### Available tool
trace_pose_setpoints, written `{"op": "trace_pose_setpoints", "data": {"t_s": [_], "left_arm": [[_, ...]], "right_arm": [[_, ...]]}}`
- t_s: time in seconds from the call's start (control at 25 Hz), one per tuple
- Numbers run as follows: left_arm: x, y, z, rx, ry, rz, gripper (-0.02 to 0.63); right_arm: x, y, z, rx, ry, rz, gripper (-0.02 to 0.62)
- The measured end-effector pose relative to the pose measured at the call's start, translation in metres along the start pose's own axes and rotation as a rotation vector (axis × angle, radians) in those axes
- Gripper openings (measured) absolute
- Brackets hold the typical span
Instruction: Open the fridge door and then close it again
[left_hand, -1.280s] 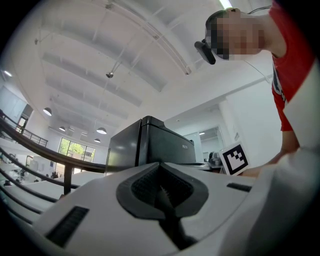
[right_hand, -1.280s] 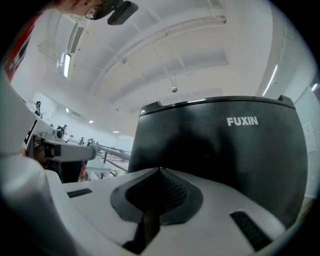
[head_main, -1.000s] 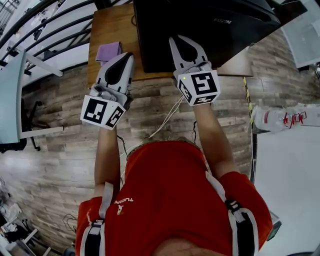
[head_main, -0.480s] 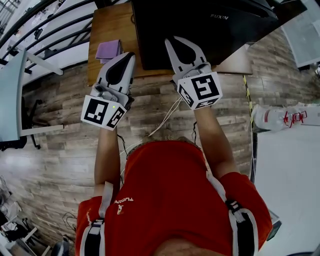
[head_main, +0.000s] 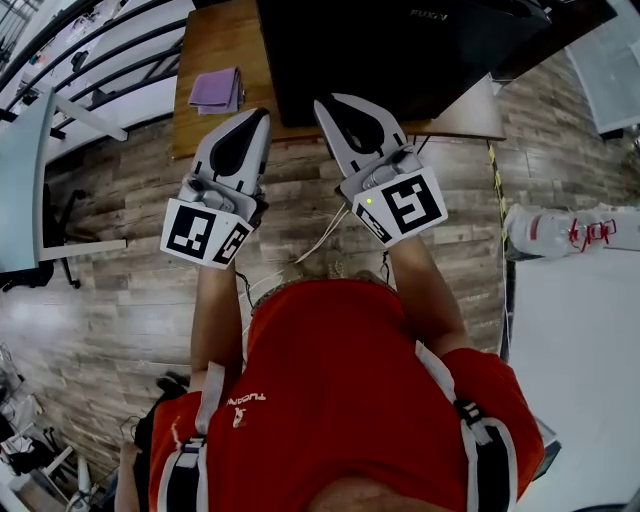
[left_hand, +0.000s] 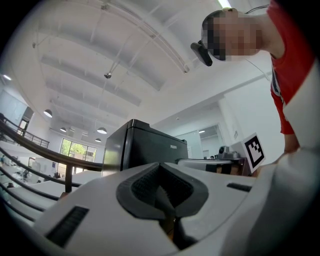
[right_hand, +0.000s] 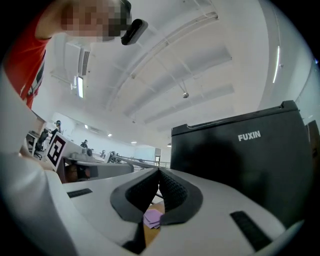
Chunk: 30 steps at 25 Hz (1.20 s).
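Left gripper (head_main: 262, 114), right gripper (head_main: 322, 101), jaws together, black fridge (head_main: 380, 50) apparently closed

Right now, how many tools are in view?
2. The left tool, shut, is by the wooden table edge; the right tool, also shut, is at the black fridge.

The left forearm (head_main: 213, 310) and the right forearm (head_main: 428, 290) reached forward from the body, each hand carrying a gripper. The left gripper (head_main: 262, 114) pointed nearly straight ahead, its jaws pressed together and empty. The right gripper (head_main: 321, 101) angled inward toward it, jaws likewise closed on nothing, with the two tips near each other but apart.
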<state>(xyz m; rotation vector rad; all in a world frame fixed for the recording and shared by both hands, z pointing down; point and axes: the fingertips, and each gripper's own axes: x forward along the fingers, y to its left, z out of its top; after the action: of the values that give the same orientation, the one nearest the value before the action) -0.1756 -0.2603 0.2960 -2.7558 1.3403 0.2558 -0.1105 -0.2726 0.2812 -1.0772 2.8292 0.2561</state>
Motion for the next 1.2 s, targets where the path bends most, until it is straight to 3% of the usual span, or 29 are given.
{"op": "trace_pose_setpoints", "data": {"t_s": [0.44, 1.2], "left_arm": [[-0.010, -0.017, 0.004, 0.018, 0.007, 0.010, 0.009], [-0.010, -0.026, 0.003, 0.012, 0.003, -0.004, 0.009]], "right_arm": [[-0.017, 0.029, 0.003, 0.020, -0.018, 0.097, 0.026], [-0.029, 0.034, 0.005, 0.012, -0.015, 0.087, 0.025]]}}
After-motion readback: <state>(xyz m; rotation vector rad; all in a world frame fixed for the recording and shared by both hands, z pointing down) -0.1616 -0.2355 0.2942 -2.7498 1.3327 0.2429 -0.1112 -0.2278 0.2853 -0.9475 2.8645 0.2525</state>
